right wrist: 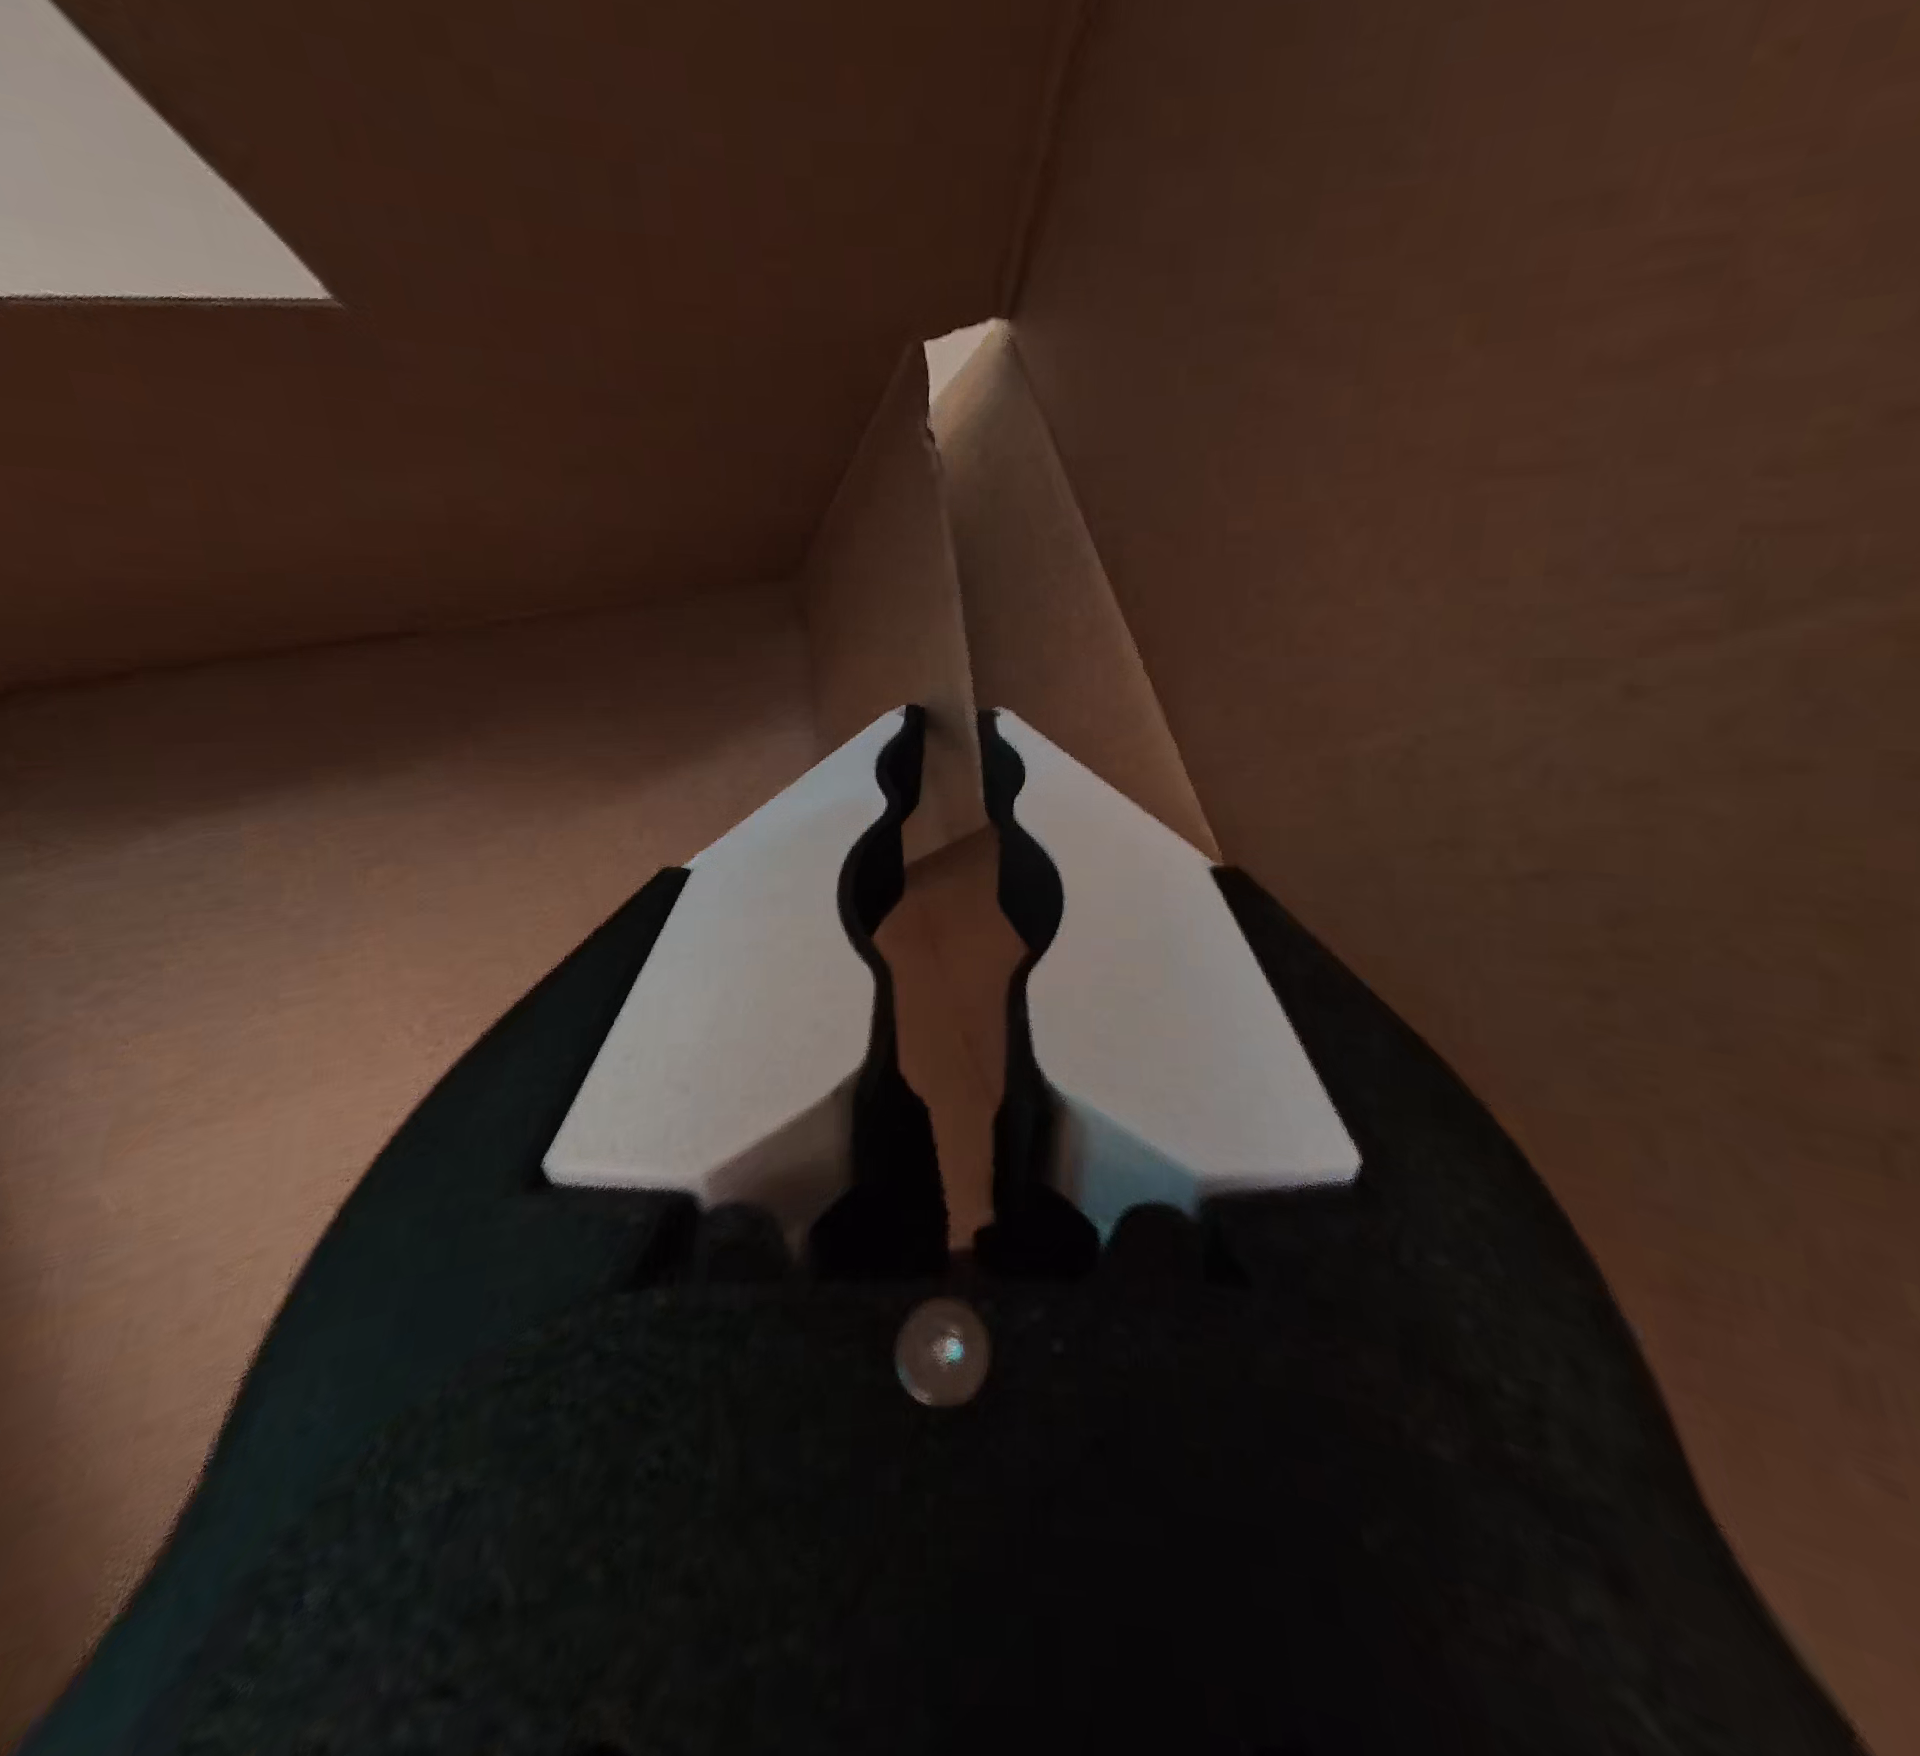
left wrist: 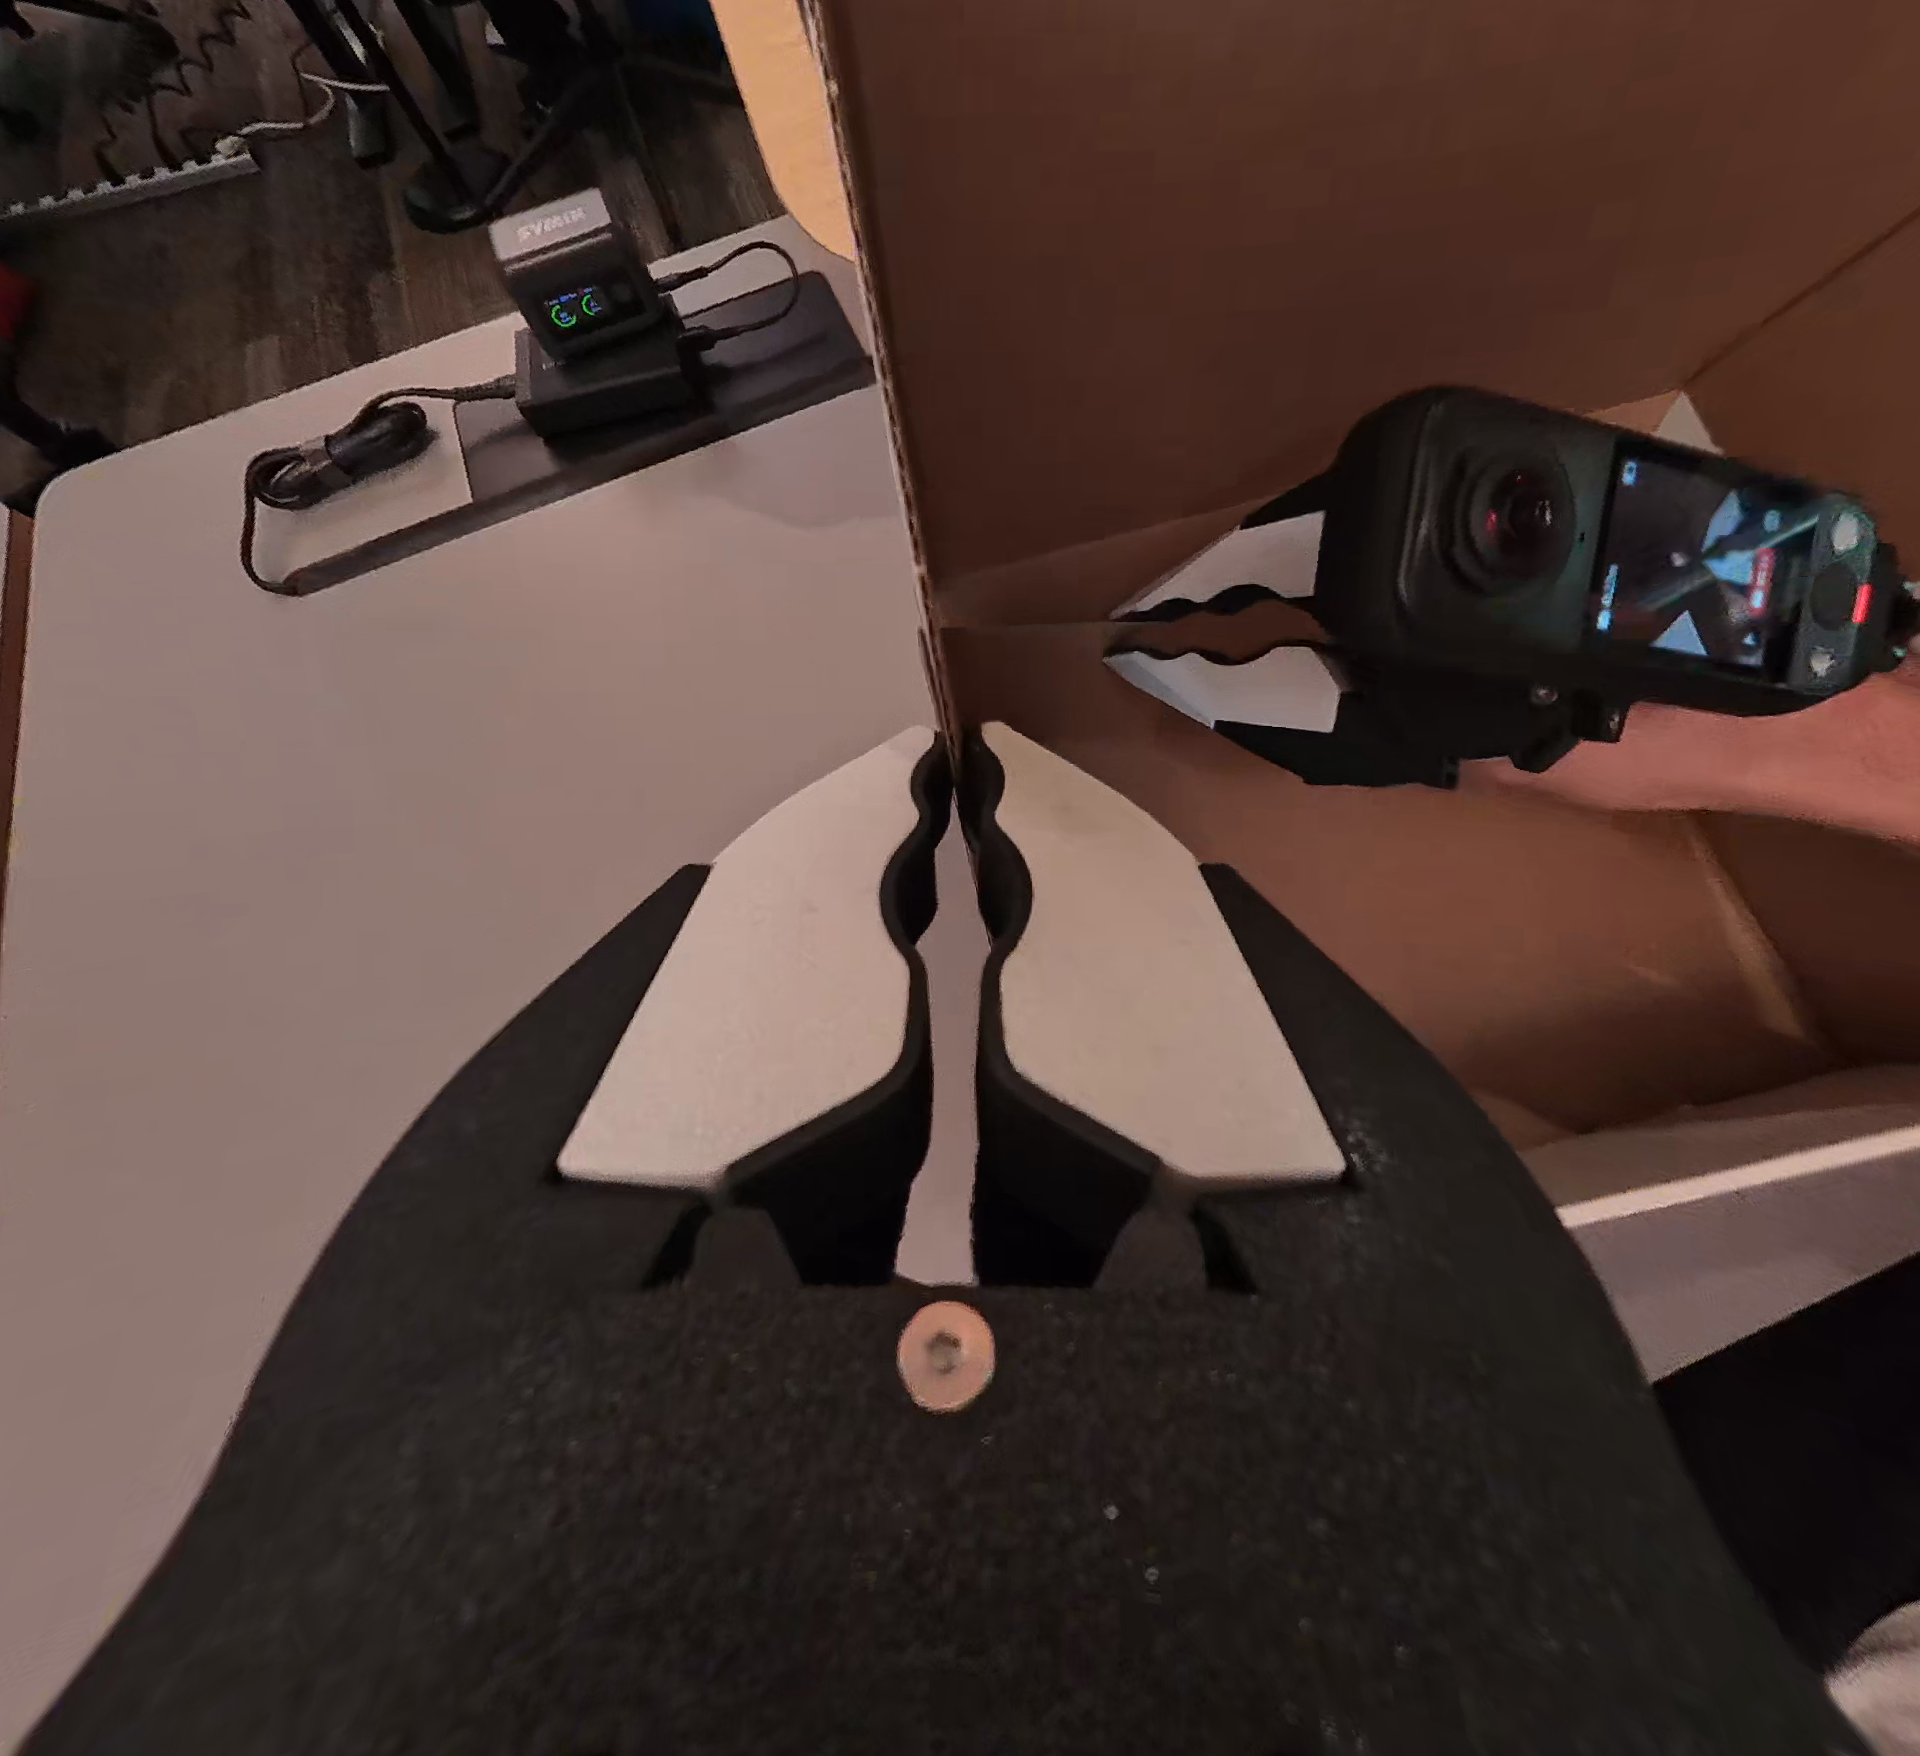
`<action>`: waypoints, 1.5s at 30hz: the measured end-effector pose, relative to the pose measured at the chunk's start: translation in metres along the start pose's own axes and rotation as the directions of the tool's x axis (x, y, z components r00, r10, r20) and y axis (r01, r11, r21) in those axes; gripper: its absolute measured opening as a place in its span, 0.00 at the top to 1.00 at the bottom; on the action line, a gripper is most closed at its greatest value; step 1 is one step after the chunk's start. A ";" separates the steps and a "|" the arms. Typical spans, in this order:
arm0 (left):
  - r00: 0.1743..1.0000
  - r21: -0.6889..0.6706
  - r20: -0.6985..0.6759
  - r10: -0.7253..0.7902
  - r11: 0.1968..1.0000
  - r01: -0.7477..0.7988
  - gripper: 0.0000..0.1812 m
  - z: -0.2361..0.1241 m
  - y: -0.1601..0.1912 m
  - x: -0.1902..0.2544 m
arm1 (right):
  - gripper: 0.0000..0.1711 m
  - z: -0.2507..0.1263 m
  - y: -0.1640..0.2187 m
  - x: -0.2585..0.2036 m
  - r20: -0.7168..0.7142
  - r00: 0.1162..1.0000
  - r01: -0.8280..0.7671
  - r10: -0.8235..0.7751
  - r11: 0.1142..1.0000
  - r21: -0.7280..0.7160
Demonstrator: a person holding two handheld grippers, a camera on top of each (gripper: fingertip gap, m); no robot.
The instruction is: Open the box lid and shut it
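Now the left gripper [left wrist: 961, 750] clamps an upright box flap [left wrist: 1299, 200] — right gripper [right wrist: 948, 719] pinches another flap [right wrist: 894, 584].

Left tool [left wrist: 961, 761] pinched nearly closed, fingertips clamping a thin upright edge. Right tool [right wrist: 948, 719] slightly parted, tips straddling another thin edge, forearm [left wrist: 1766, 771] trailing behind it.

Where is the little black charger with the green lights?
In the left wrist view, the charger sits at the far end of the white table, left of the raised cardboard flap.

Plain brown box [left wrist: 1299, 179], white table [left wrist: 416, 771], black-and-white fingers [left wrist: 831, 958].
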State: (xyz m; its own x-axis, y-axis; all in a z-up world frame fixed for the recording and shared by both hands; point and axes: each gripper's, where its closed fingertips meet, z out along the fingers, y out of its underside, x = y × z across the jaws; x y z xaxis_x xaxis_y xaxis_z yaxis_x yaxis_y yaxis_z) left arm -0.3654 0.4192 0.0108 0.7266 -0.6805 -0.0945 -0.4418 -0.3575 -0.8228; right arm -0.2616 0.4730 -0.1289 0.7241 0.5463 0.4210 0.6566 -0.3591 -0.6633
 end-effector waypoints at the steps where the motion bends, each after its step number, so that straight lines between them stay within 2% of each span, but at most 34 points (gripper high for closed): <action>1: 1.000 0.014 0.013 -0.010 1.000 0.010 0.99 -0.002 0.003 0.001 | 0.94 -0.001 -0.001 -0.001 0.001 1.000 0.025 -0.025 1.000 0.009; 6: 0.998 0.086 0.042 -0.050 0.995 0.046 0.99 -0.018 0.006 0.010 | 0.93 -0.006 0.000 -0.010 -0.023 0.982 0.190 -0.190 0.982 0.014; 8: 0.998 0.099 0.046 -0.047 0.994 0.043 0.99 -0.023 0.004 0.016 | 0.93 -0.004 0.004 -0.004 -0.049 0.983 0.174 -0.175 0.984 -0.029; 13: 0.995 0.099 0.074 -0.062 0.994 0.054 0.99 -0.022 0.019 0.021 | 0.94 0.001 0.006 0.005 -0.055 0.988 0.142 -0.144 0.989 -0.028; 20: 0.990 0.117 0.105 -0.099 0.989 0.087 0.99 -0.016 0.031 0.018 | 0.92 -0.021 -0.005 0.002 -0.116 0.964 0.244 -0.240 0.970 0.017; 23: 0.989 0.113 0.126 -0.078 0.992 0.063 0.99 -0.016 0.032 0.018 | 0.85 -0.077 -0.027 -0.021 -0.141 0.947 0.304 -0.289 0.947 0.105; 25: 0.988 0.114 0.139 -0.072 0.992 0.056 0.99 -0.017 0.032 0.016 | 0.84 -0.145 -0.047 -0.053 -0.110 0.962 0.270 -0.249 0.924 0.271; 27: 0.988 0.117 0.137 -0.077 0.991 0.061 0.99 -0.017 0.033 0.014 | 0.83 -0.222 -0.051 -0.069 -0.059 0.986 0.166 -0.156 0.891 0.422; 29: 0.987 0.118 0.139 -0.075 0.991 0.058 0.99 -0.017 0.033 0.014 | 0.82 -0.286 -0.034 -0.034 -0.094 0.994 0.004 0.054 0.847 0.531; 31: 0.987 0.120 0.142 -0.070 0.991 0.053 0.99 -0.017 0.034 0.014 | 0.82 -0.321 0.015 0.035 -0.147 0.915 -0.216 0.375 0.766 0.605; 33: 0.987 0.123 0.147 -0.066 0.991 0.048 0.99 -0.016 0.033 0.016 | 0.71 -0.311 0.068 0.070 -0.160 0.823 -0.379 0.545 0.737 0.560; 35: 0.986 0.125 0.155 -0.057 0.991 0.037 0.99 -0.016 0.033 0.019 | 0.67 -0.288 0.087 0.074 -0.221 0.806 -0.401 0.550 0.780 0.481; 36: 0.985 0.126 0.163 -0.049 0.992 0.029 0.99 -0.016 0.032 0.019 | 0.69 -0.282 0.092 0.079 -0.306 0.788 -0.376 0.535 0.810 0.450; 37: 0.985 0.126 0.169 -0.043 0.992 0.022 0.99 -0.016 0.032 0.020 | 0.75 -0.276 0.094 0.084 -0.372 0.765 -0.365 0.526 0.830 0.423; 39: 0.985 0.134 0.172 -0.033 0.991 0.010 0.99 -0.016 0.031 0.023 | 0.92 -0.270 0.092 0.086 -0.413 0.738 -0.378 0.533 0.834 0.402; 40: 0.984 0.143 0.175 -0.024 0.990 -0.001 0.99 -0.016 0.029 0.025 | 0.97 -0.268 0.090 0.086 -0.429 0.720 -0.390 0.546 0.829 0.401; 43: 0.981 0.166 0.193 0.004 0.985 -0.036 0.98 -0.016 0.024 0.027 | 0.99 -0.265 0.093 0.087 -0.528 0.666 -0.380 0.527 0.849 0.368; 45: 0.982 0.183 0.188 0.005 0.982 -0.039 0.98 -0.017 0.022 0.029 | 0.99 -0.262 0.097 0.087 -0.538 0.647 -0.401 0.540 0.841 0.363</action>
State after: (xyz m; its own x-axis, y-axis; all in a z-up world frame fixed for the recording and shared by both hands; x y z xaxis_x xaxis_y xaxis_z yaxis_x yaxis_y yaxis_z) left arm -0.3625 0.3807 -0.0009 0.8104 -0.5501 -0.2016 -0.3663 -0.2073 -0.9071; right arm -0.0800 0.2875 0.0054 0.9370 -0.2473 0.2466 0.1852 -0.2468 -0.9512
